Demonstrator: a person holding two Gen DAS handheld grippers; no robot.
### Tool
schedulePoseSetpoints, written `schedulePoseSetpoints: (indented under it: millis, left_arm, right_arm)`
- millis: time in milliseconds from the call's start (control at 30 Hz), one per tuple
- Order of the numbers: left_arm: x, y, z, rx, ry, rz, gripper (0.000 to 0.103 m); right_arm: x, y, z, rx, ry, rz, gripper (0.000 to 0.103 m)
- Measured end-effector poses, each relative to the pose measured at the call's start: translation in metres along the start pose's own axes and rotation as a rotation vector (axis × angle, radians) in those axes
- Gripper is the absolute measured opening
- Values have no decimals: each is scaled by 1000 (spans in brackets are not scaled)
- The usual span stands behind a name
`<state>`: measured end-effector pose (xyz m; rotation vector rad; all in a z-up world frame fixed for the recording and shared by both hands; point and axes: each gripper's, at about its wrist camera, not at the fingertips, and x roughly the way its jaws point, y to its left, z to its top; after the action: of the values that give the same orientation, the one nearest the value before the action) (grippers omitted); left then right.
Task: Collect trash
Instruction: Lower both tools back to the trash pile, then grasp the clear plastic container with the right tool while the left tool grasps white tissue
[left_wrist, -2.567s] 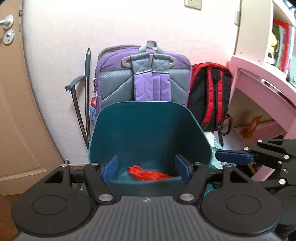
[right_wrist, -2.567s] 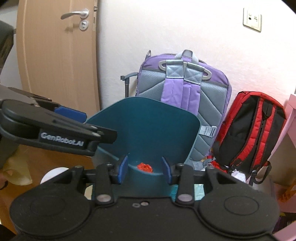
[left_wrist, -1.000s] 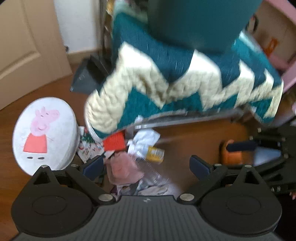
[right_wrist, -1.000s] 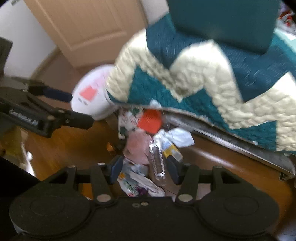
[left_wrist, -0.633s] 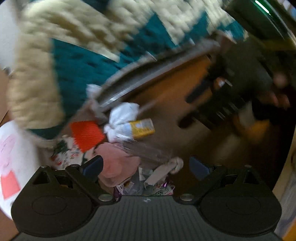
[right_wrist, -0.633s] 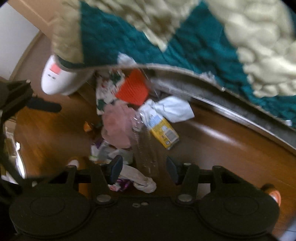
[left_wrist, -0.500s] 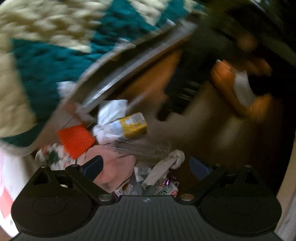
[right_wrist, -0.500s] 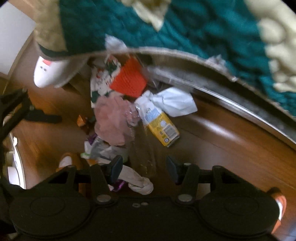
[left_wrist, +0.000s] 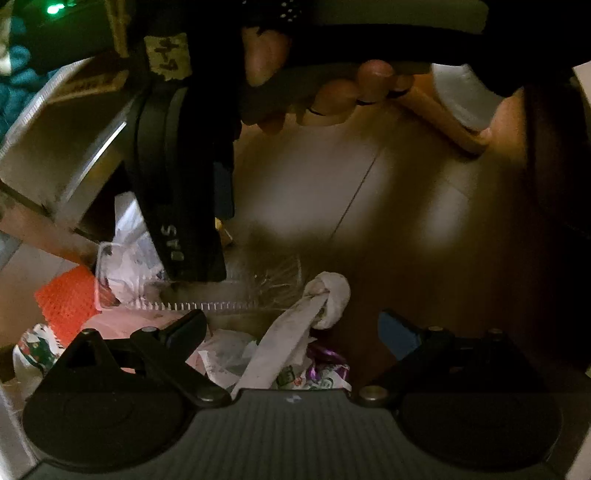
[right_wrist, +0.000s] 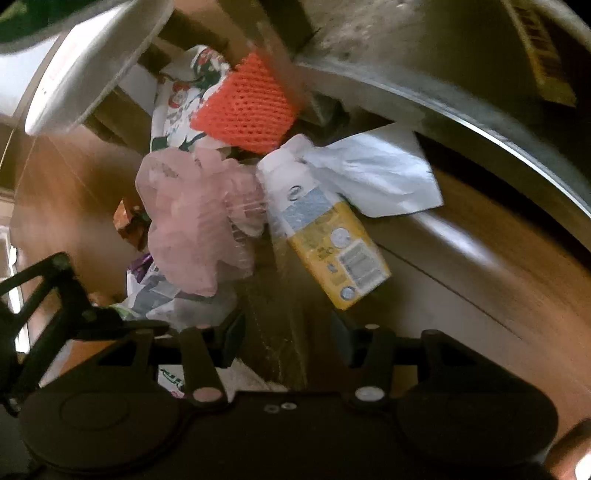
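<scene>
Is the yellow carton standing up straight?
No, the yellow carton lies flat on its side on the wooden floor, next to the pink bag.

Bare floor (right_wrist: 461, 280) right of trash pile (right_wrist: 207, 229) passable; low metal rail (right_wrist: 424, 99) blocks behind.

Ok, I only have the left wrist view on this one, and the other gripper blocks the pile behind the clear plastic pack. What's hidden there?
Observer: A yellow and white carton lies flat on the floor, right beside the pink bag.
Operator: Anything past the carton?
Observer: A white sheet of paper, touching the carton's white end.
Operator: And the right gripper's jaws?
Observer: The right gripper is open. Its jaws have just been closing a little, with the clear plastic pack between them, and the pads don't appear to press on it.
</scene>
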<state>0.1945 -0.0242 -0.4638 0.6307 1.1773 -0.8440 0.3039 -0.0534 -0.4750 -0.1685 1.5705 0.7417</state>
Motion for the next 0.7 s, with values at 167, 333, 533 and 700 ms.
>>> schedulePoseSetpoints:
  millis: [167,333,533,700]
  left_arm:
    - [19,2,-2,-31,9,-5,99]
    - [30,-5,-2,9,9,-17,99]
    - [41,-18,0,69,11,-51,99]
    - [47,-33,3,128,3,-69,99]
  right_arm:
    - [13,3,2,-6,13,-10,4]
    - [9,5,-2,-19,-11,3,2]
    - [-17,12,-2,-133,-44,-17,2]
    - [-36,10,-3,-288,-26,-44,2]
